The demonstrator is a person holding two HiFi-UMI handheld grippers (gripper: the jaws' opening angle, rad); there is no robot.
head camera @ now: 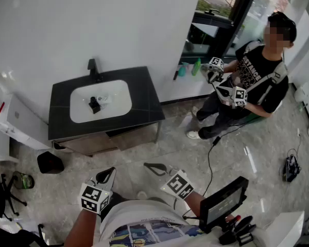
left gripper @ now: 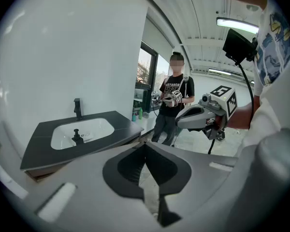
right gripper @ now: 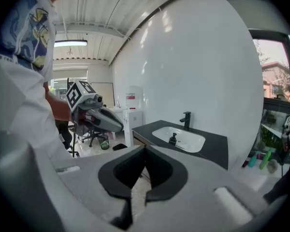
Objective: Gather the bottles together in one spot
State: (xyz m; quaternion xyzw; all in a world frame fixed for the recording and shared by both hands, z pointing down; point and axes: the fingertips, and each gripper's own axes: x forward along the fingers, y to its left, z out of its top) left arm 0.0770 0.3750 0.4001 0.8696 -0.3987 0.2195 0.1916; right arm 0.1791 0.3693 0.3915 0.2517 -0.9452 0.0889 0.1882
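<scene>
Grey left claw (head camera: pixel 112 170), right claw (head camera: pixel 147 165) — closed, empty.

Open floor (head camera: pixel 144 153) lies before the vanity (head camera: pixel 144 94); its faucet (head camera: pixel 92 68) blocks the rear, and 1 dark bottle (head camera: pixel 95 105), seemingly, occupies the basin (head camera: pixel 118 94).

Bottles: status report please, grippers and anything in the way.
Left gripper and right gripper shut, empty. Dark bottle in sink; teal bottle, green bottle by window, ungathered. Another person standing beside them.

Sink (head camera: pixel 119 100) contents too small to identify, window-side bottles (head camera: pixel 196 67) tiny
</scene>
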